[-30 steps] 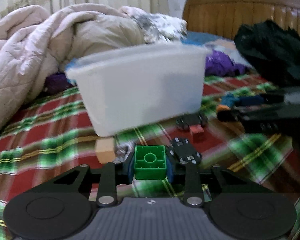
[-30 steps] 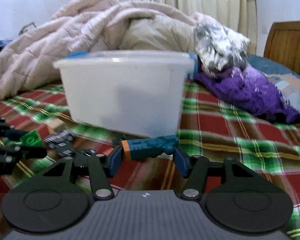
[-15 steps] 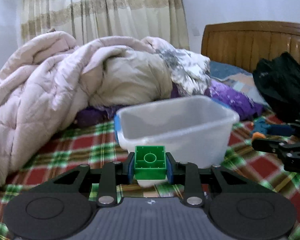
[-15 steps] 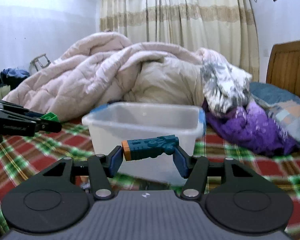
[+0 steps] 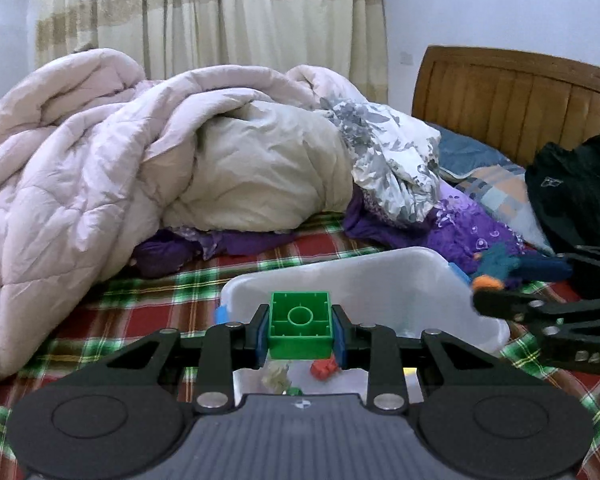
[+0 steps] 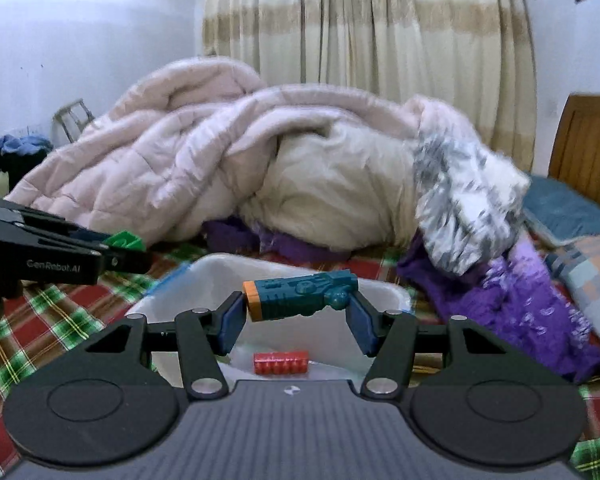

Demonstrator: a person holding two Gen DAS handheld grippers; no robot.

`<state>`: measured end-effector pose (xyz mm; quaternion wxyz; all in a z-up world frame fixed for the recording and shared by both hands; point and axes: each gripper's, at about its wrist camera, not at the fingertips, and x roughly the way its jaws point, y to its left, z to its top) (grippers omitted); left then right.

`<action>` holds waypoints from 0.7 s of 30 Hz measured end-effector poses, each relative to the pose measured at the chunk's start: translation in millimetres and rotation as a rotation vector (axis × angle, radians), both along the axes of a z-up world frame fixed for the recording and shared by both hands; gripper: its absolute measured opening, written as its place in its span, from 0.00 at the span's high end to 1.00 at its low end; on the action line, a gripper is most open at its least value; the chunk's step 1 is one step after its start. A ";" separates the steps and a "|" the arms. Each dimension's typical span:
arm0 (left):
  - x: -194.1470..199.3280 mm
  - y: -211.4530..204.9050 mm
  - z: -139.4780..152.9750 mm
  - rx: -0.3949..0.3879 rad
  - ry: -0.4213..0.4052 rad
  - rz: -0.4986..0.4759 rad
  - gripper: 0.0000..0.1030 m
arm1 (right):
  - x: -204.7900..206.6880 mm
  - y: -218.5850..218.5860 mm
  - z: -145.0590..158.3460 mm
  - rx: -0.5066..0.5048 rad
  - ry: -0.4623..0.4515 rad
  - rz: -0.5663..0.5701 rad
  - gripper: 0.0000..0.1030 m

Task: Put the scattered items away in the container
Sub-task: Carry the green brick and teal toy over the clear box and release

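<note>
Both tools rose above the container (image 5: 380, 280), its base hidden.

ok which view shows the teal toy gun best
The right wrist view: the teal toy gun sits centred and sharp, clamped sideways in the right gripper, orange tip at picture left. The left wrist view catches it only at the right edge, blurred and partly hidden.

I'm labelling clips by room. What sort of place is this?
A bedroom, it seems: a wooden headboard, a rumpled quilt on a plaid bedsheet, and curtains behind.
</note>
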<state>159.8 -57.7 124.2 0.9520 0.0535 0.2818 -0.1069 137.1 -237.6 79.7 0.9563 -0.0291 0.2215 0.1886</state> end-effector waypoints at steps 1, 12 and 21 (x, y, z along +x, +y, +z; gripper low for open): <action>6.2 -2.4 -0.1 0.006 0.008 -0.002 0.67 | 7.8 1.8 -0.3 -0.008 0.019 0.002 0.43; 56.5 -18.0 -18.8 0.123 0.112 0.015 0.49 | 58.4 12.0 -12.3 -0.076 0.121 -0.010 0.25; 33.5 2.4 -27.9 0.073 0.103 0.005 0.47 | 33.1 0.8 -14.9 -0.013 0.077 0.001 0.26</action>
